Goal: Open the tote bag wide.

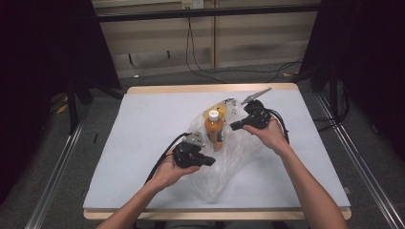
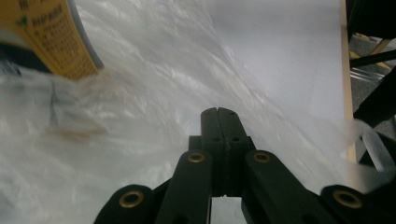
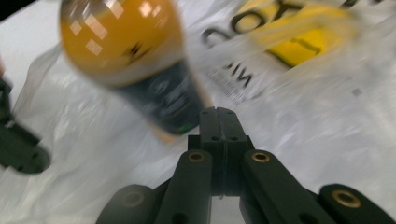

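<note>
Plastic bag [image 1: 229, 157] spread mid-table [image 1: 143, 124], wide margins around; orange bottle [image 1: 214, 129] seen within. Left gripper [image 1: 208, 162] and right gripper [image 1: 235, 126] jaws pressed together, each on bag film.

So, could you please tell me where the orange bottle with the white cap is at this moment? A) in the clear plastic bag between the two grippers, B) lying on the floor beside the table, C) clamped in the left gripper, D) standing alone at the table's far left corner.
A: the high view shows the orange bottle within the clear plastic bag, between the left gripper and right gripper.
</note>
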Tool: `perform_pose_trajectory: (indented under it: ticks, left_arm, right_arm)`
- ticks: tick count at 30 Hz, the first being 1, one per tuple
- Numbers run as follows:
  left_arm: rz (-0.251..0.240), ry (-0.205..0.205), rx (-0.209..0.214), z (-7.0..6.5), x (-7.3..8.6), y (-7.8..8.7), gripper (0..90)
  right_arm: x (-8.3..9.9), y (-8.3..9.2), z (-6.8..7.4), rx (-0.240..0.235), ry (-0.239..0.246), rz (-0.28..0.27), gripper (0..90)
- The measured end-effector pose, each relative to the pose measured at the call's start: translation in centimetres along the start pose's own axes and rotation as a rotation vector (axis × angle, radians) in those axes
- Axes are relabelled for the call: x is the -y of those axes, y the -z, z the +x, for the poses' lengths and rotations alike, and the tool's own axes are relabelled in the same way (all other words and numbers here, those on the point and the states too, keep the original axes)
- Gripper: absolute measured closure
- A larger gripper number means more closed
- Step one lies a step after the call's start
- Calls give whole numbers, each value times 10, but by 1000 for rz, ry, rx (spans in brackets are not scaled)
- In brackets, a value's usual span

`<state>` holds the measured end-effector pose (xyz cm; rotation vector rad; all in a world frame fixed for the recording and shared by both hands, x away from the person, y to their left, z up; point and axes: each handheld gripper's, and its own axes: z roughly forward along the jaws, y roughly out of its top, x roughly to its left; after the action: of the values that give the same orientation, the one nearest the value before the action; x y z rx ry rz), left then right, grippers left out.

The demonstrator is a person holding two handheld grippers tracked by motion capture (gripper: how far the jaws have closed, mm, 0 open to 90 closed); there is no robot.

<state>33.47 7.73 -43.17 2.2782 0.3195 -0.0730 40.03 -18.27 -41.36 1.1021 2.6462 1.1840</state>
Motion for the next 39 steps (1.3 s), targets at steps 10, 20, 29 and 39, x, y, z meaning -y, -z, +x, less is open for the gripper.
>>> perform_pose_trajectory:
  ticks: [10,20,29,39]
  left_arm:
    - [80,-32,-50,13,-6,-13,900]
    - [121,93,-181,59,28,-3,900]
    - [115,152,-220,79,53,14,900]
    - [87,185,-230,85,66,28,900]
  right_arm:
    - [16,-20,30,-65,57,43,900]
    - [33,-51,20,-34,59,114,900]
    - [57,-38,5,-24,14,85,900]
    - [71,-24,-6,-11,-5,63,900]
